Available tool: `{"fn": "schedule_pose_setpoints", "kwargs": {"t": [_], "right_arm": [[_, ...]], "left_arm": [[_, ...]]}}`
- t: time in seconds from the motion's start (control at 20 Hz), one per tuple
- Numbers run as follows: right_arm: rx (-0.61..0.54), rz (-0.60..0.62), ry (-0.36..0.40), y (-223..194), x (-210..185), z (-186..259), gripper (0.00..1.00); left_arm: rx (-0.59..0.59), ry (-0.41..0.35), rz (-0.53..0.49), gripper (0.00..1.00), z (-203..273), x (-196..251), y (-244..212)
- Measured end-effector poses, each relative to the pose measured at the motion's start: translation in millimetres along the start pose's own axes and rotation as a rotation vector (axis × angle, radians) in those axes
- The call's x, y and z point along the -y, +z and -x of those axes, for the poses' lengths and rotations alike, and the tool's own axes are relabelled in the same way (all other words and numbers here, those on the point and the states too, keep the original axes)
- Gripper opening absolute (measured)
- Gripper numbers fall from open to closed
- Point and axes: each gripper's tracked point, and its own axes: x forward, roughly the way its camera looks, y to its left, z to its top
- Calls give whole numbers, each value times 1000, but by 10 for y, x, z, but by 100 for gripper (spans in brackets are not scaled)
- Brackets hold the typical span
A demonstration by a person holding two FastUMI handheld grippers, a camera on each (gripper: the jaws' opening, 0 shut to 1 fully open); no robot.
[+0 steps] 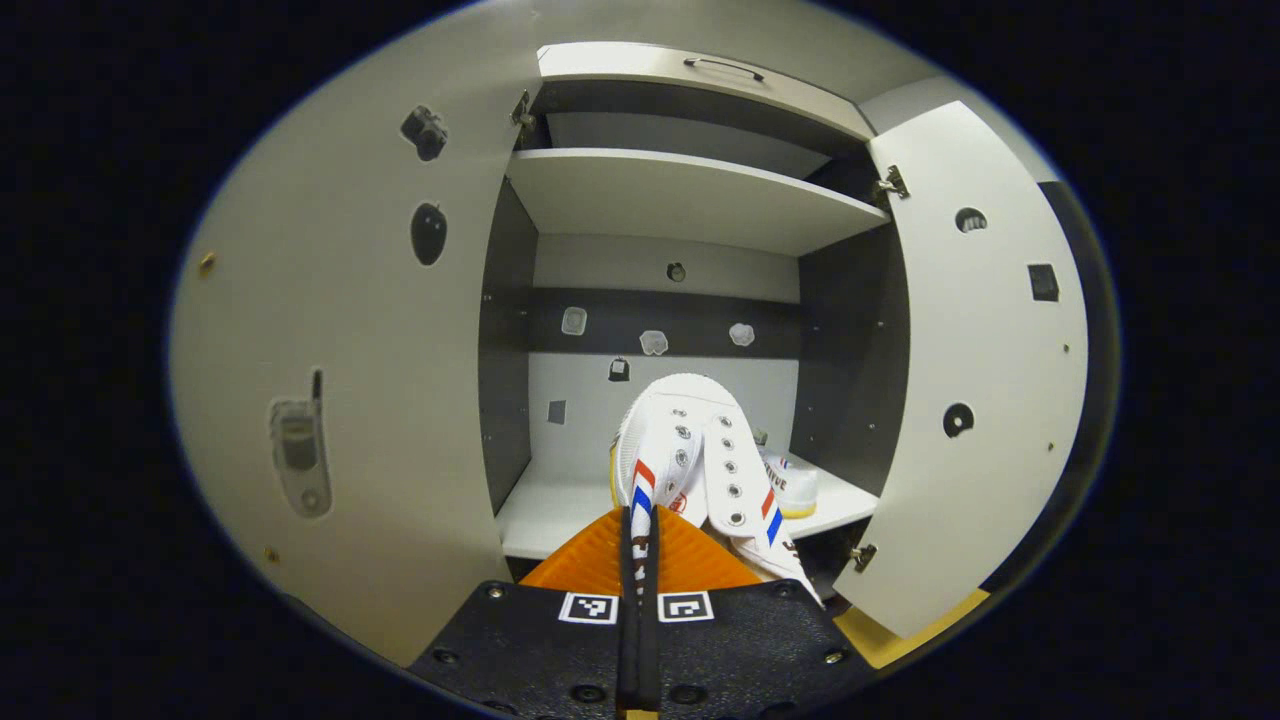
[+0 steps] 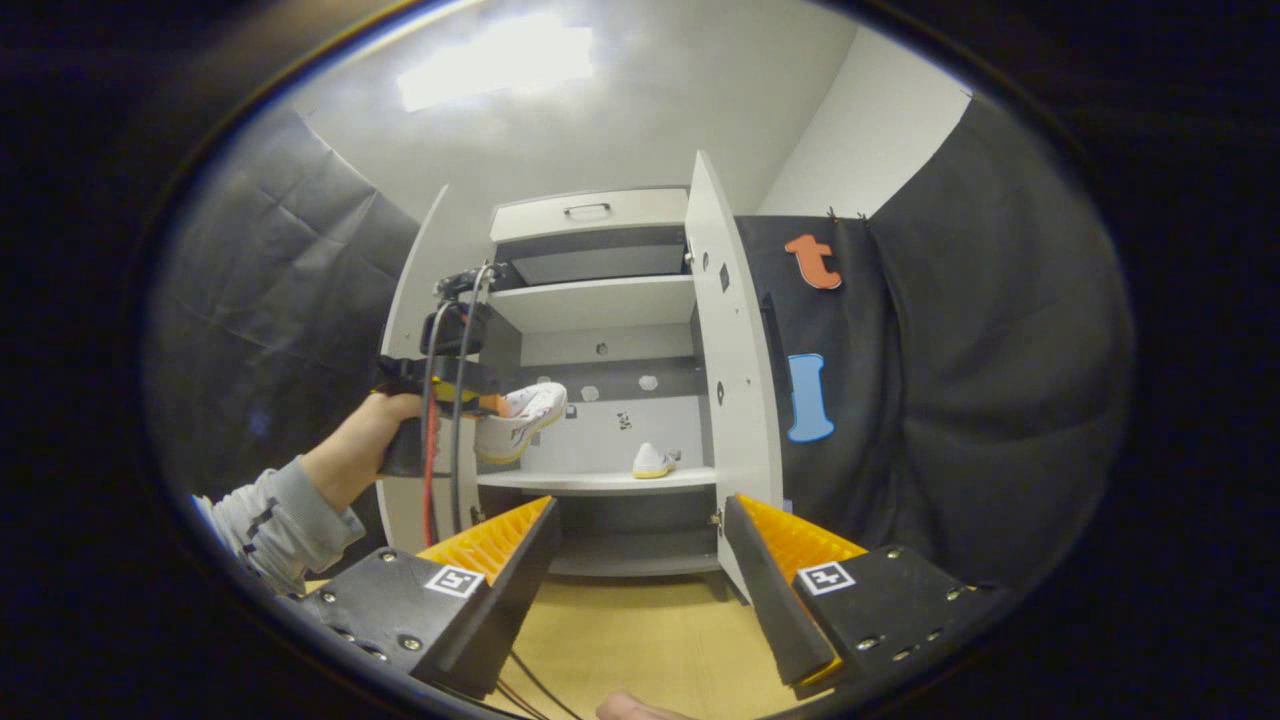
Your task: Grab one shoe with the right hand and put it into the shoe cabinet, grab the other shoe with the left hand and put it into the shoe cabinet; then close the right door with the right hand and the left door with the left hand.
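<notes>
While both doors of the shoe cabinet (image 1: 690, 200) are standing open, the left hand-held gripper (image 1: 638, 535) is holding a white shoe (image 1: 690, 450) in front of the lower compartment, its two fingers pressed together on the edge of the shoe's upper. That shoe is showing red and blue stripes and rows of eyelets, and it is hanging clear of the lower shelf (image 1: 550, 510), toe pointing into the cabinet. A second shoe (image 1: 795, 485), white with a yellowish sole, is already sitting on the lower shelf toward its right side, just behind the held one.

From the right gripper view, the left hand-held gripper (image 2: 490, 405) is appearing farther off with a hand (image 2: 385, 425) and grey sleeve (image 2: 270, 520) behind it, carrying the white shoe (image 2: 520, 420) above the lower shelf (image 2: 600, 482) at the left door's side. The second shoe (image 2: 652, 460) is resting on that shelf near the right door (image 2: 735, 400). The right hand-held gripper (image 2: 640, 560) is hanging with its fingers spread wide and holding nothing, well back from the shoe cabinet (image 2: 600, 300), over a wooden floor (image 2: 640, 640).
</notes>
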Motion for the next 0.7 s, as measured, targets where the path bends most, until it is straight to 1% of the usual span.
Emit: {"fn": "schedule_pose_setpoints", "kwargs": {"t": [0.1,0.2,0.3,0.4,0.5,0.6,0.7], "right_arm": [[5,-3,3,20,22,4,98],[7,-11,-3,31,65,25,98],[4,-19,-15,19,124,18,98],[6,-26,-27,36,181,3,98],[9,-48,-49,38,275,-6,98],[4,-67,-52,13,294,-37,98],[-11,-58,-51,-42,297,-70,98]], "left_arm": [[44,44,7,0,-348,-87,210],[57,81,30,0,-647,-130,281],[40,84,14,0,-943,-159,265],[-7,85,34,0,-1166,-157,110],[-56,106,40,1,-1404,-210,-74],[-93,123,49,1,-1577,-270,-275],[-121,142,56,1,-1712,-387,-450]]}}
